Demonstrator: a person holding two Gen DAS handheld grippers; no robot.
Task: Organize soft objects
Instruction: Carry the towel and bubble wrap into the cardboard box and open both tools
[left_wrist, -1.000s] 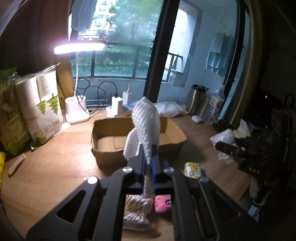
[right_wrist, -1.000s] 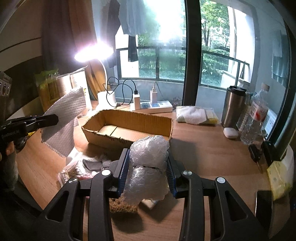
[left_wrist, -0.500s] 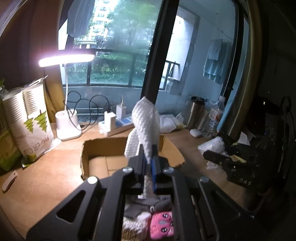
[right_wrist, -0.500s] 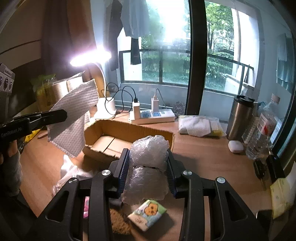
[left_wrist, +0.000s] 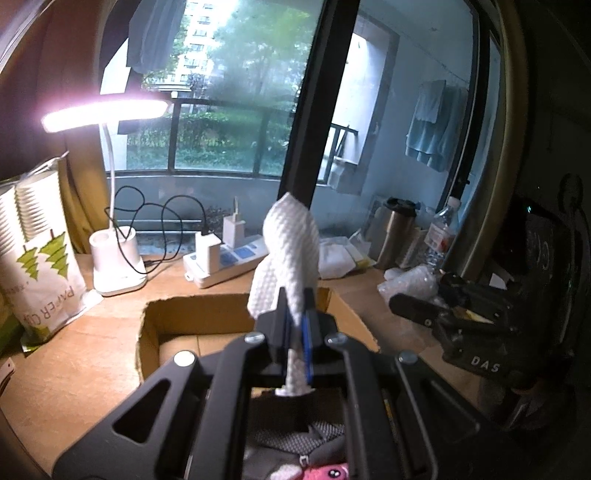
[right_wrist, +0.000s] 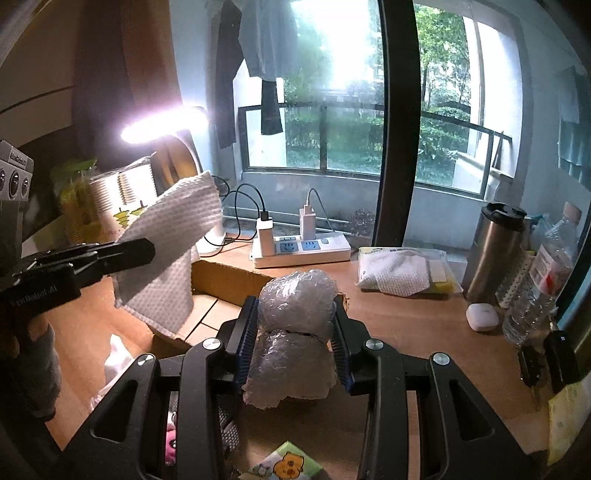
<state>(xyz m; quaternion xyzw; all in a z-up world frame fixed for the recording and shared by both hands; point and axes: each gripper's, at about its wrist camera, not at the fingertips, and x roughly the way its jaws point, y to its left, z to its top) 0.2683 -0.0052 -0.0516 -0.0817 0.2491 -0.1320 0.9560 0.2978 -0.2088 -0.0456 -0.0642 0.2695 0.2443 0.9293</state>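
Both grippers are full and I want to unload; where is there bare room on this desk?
The cardboard box floor looks bare. Open wood lies between the box and the paper cup bag, and in front of the tissue pack toward the steel tumbler. It is crowded by the power strip and bottle.

- Right gripper (right_wrist: 293, 338): blue-padded fingers clamped on a crumpled wad of clear bubble wrap (right_wrist: 293, 336), which bulges above and below the pads.
- Left gripper (right_wrist: 110, 254) enters from the left edge, jaws pinched on a white textured cloth (right_wrist: 170, 254) that hangs over the cardboard box (right_wrist: 221, 275).
- Box is open-topped and sits on the wooden desk (right_wrist: 406, 325), just beyond the bubble wrap.
- Behind the box: white power strip (right_wrist: 301, 251) with two chargers plugged in; lit desk lamp (right_wrist: 164, 123) at left.
- Right side: packaged cloths (right_wrist: 402, 271), steel tumbler (right_wrist: 493, 253), water bottle (right_wrist: 543, 280), small white case (right_wrist: 482, 317).
- Bottom edge: tissue pack (right_wrist: 286, 465) with a cartoon print; pink plush (right_wrist: 170, 441), partly hidden.
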